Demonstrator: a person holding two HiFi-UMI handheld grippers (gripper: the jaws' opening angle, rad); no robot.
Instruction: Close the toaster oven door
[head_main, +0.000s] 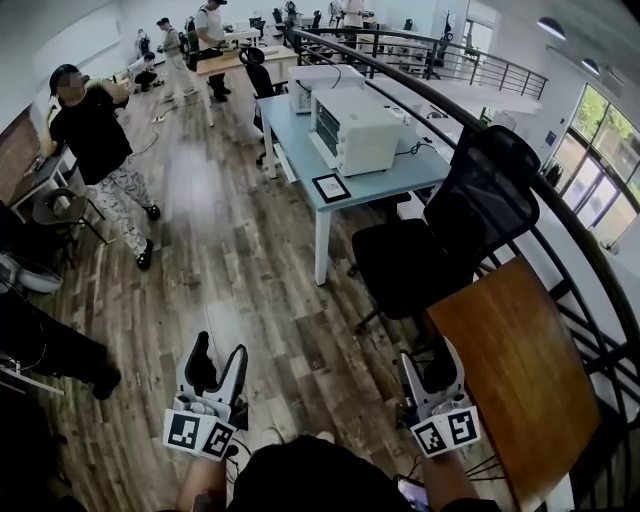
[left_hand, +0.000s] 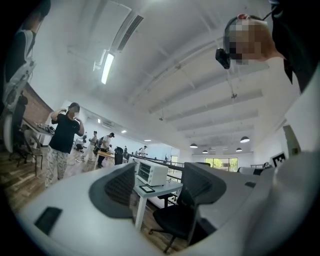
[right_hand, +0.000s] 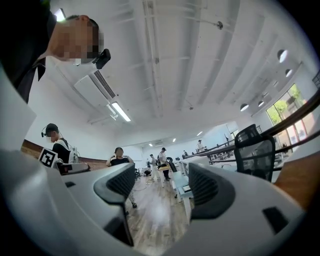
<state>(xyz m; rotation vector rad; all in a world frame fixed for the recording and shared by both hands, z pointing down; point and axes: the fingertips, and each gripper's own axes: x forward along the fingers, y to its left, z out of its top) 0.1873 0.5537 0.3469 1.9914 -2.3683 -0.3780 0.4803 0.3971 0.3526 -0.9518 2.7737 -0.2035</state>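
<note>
Wood-plank floor (head_main: 225, 260) is stretching across the big open room, and a curved black railing (head_main: 590, 290) is sweeping along its right side in the head view. Several people are standing about at the far end, one person in a black shirt (head_main: 95, 140) with both arms raised at the left. A light blue table (head_main: 395, 180) is standing well ahead of the wearer, with a brown wooden desktop (head_main: 520, 385) lying much nearer at the right, and a black mesh office chair (head_main: 455, 235) is sitting between the two. On the blue table the white toaster oven (head_main: 355, 130) is resting, its windowed front facing the open floor and its door seeming to stand upright against the body; it is far out of reach of both tools. The left gripper (head_main: 219, 348) and the right gripper (head_main: 430, 360) are hovering low over the floor, close to the wearer and pointing ahead. In the left gripper view the left gripper (left_hand: 160, 187) is holding its jaws wide apart with nothing between them but the distant table and oven; in the right gripper view the right gripper (right_hand: 165, 187) is likewise standing wide and empty. A small framed marker card (head_main: 331, 187) is lying on the table just in front of the oven.
</note>
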